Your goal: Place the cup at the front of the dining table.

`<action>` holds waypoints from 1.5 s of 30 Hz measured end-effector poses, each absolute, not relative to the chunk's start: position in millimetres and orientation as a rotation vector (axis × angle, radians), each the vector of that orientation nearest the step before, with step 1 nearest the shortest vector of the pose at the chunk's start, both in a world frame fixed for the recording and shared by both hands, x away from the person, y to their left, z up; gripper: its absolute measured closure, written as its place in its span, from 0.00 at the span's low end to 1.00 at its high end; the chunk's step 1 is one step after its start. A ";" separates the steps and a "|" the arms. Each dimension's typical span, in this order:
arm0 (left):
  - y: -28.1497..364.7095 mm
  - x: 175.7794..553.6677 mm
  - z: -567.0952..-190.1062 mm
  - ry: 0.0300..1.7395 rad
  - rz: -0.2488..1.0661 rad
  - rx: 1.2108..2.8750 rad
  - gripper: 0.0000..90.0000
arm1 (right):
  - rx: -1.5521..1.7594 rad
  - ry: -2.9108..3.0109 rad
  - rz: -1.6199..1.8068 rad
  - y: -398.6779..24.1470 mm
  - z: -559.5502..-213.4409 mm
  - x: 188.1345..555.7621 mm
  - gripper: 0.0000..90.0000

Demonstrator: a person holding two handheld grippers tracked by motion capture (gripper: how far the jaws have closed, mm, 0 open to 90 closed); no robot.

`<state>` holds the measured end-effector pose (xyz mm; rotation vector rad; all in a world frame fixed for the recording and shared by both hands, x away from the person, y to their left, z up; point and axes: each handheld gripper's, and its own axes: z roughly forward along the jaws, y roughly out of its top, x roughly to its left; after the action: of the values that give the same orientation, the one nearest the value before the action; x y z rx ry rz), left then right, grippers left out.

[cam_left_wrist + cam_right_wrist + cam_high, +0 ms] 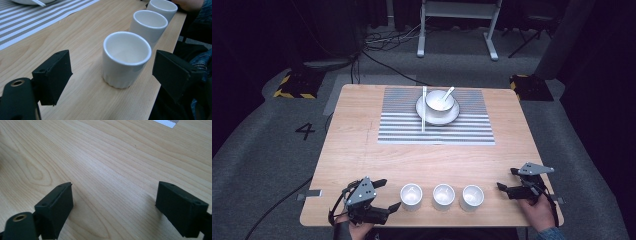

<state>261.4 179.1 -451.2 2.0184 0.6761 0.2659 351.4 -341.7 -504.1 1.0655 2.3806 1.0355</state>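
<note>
Both grippers lie level, jaws open: left gripper (387, 195) faces nearest cup (411, 196) (untouched), right gripper (506, 178) empty.

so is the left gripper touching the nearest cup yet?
Apart. The left gripper view shows the left gripper open, with bare table between each jaw and the nearest cup.

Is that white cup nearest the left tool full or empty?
Empty. The nearest cup stands upright on the table, and the left gripper view looks straight into it: only its bare white inside shows, with no liquid or contents.
</note>
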 end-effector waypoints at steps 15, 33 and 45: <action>152.1 271.1 -461.8 0.640 0.258 1.963 0.19 | 1.083 2.368 1.030 -341.0 -504.2 351.3 0.16; 132.3 282.0 -488.7 0.658 0.186 2.028 0.18 | 1.086 2.366 1.029 -340.9 -504.2 351.2 0.16; 123.1 286.5 -499.8 0.682 0.165 2.108 0.20 | 1.086 2.366 1.029 -340.9 -504.2 351.2 0.16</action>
<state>286.5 123.1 -499.8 2.1075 0.6817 0.1654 351.2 -340.9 -504.2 1.0859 2.3660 1.0294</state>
